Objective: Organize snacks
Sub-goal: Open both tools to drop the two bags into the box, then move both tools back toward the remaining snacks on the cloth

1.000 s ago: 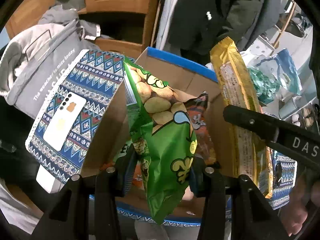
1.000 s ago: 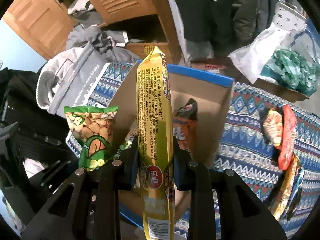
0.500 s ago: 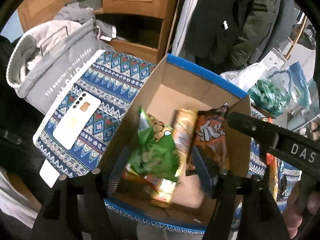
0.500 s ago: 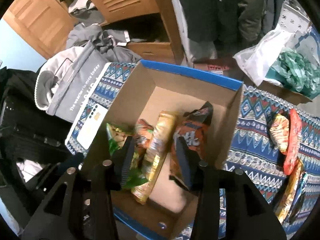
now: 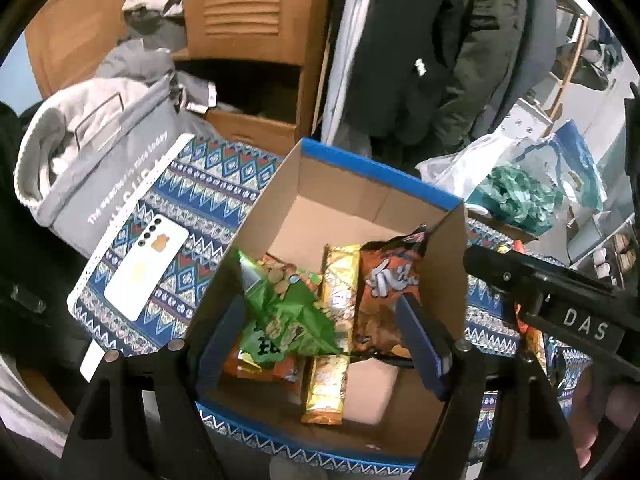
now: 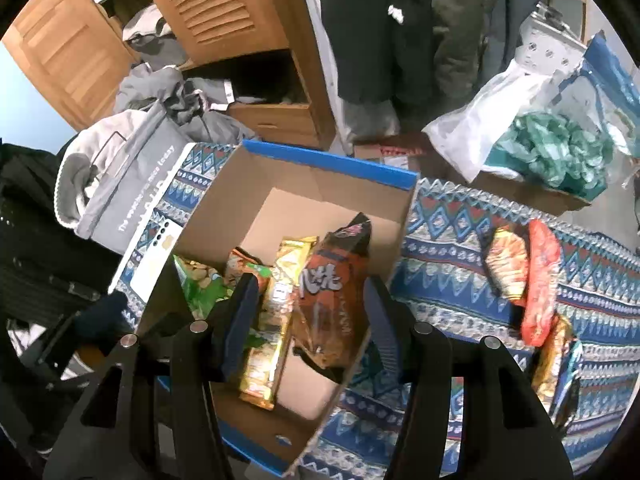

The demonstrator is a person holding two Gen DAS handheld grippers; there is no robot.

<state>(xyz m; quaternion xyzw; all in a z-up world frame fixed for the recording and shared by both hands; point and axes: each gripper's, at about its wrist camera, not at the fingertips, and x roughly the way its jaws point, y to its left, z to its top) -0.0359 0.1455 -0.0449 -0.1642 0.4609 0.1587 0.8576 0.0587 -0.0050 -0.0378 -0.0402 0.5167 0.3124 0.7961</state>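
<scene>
An open cardboard box [image 5: 360, 184] [image 6: 320, 164] with blue edges holds a green snack bag [image 5: 288, 316] [image 6: 200, 280], a long gold packet [image 5: 334, 328] [image 6: 272, 320] and a dark orange bag [image 5: 384, 292] [image 6: 328, 300]. My left gripper [image 5: 320, 340] hovers above the box, its jaws opening, with nothing pressed between its pads. My right gripper [image 6: 308, 324] also hangs over the box, its jaws opening and free of the packets below. The right gripper's black body [image 5: 560, 304] crosses the left wrist view at right.
Several more snack packets [image 6: 532, 280] lie on the patterned cloth [image 6: 460, 232] right of the box. A white phone [image 5: 146, 264] rests on the cloth to the left. A grey fabric bag [image 5: 100, 152], a wooden cabinet [image 5: 248, 12] and plastic bags [image 6: 552, 140] stand behind.
Both grippers let go: the green bag and the gold packet dropped from the jaws into the box. Both pairs of jaws spread wider and the grippers lifted slightly.
</scene>
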